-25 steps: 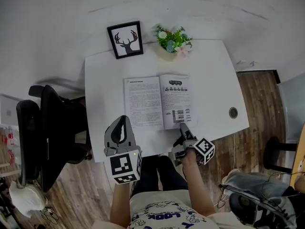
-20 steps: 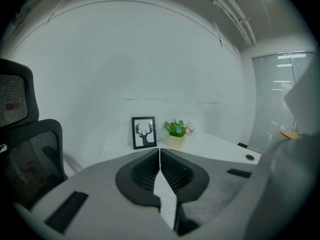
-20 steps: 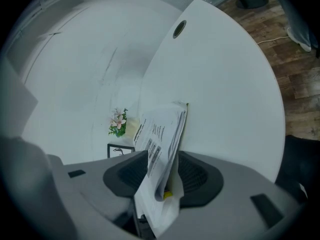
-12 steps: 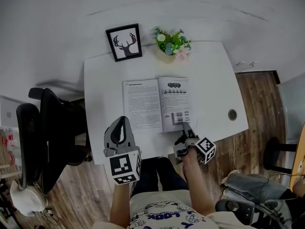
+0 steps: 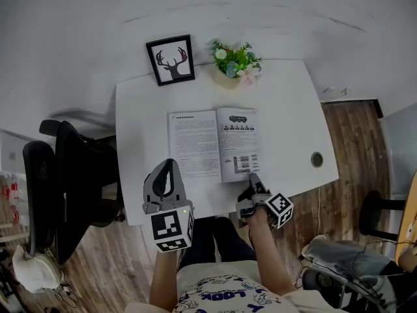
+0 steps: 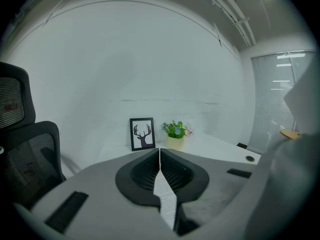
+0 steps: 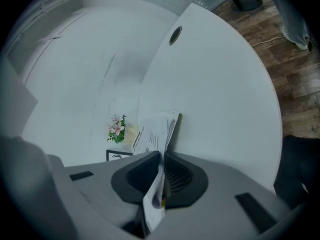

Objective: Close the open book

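Head view shows 1 open book (image 5: pixel 214 144), 1 picture (image 5: pixel 171 60), 1 plant (image 5: pixel 236 59).

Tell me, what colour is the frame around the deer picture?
Black; the frame shows best in the head view.

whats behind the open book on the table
Behind the open printed book, a black-framed deer picture and a small pot of flowers stand at the far edge of the white table. Whatever lies behind those two is covered.

Framed stag picture (image 5: pixel 171 59) and potted flowers (image 5: pixel 235 60) at white tabletop's (image 5: pixel 287 109) far edge; black office chair (image 5: pixel 65 175) alongside.
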A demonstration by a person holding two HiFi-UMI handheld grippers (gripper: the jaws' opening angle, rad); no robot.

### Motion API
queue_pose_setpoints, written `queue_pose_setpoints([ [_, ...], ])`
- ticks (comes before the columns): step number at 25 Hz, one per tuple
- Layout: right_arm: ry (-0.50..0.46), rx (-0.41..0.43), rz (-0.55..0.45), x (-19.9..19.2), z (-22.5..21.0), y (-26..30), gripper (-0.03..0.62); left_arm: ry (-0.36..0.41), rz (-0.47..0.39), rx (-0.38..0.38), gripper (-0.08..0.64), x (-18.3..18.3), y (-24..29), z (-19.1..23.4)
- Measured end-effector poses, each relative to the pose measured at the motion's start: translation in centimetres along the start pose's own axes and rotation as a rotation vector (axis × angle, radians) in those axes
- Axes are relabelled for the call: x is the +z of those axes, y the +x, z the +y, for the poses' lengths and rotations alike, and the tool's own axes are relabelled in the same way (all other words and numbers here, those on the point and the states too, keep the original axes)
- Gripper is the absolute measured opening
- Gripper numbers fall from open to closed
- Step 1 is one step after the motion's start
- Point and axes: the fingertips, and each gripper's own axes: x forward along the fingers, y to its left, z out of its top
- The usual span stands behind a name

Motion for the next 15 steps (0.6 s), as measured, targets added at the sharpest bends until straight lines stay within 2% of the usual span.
queue_pose_setpoints([
  [4, -0.036, 0.029, 0.005, -0.1, 1.3, -0.7, 0.041, -0.002, -0.007, 0.001, 0.028, 0.3, -0.2, -0.1],
  [15, -0.294, 0.071, 0.023, -1.4, 5.0, -2.1, 0.034, -0.008, -0.046, 0.011, 0.028, 1.6, -1.3, 0.3],
])
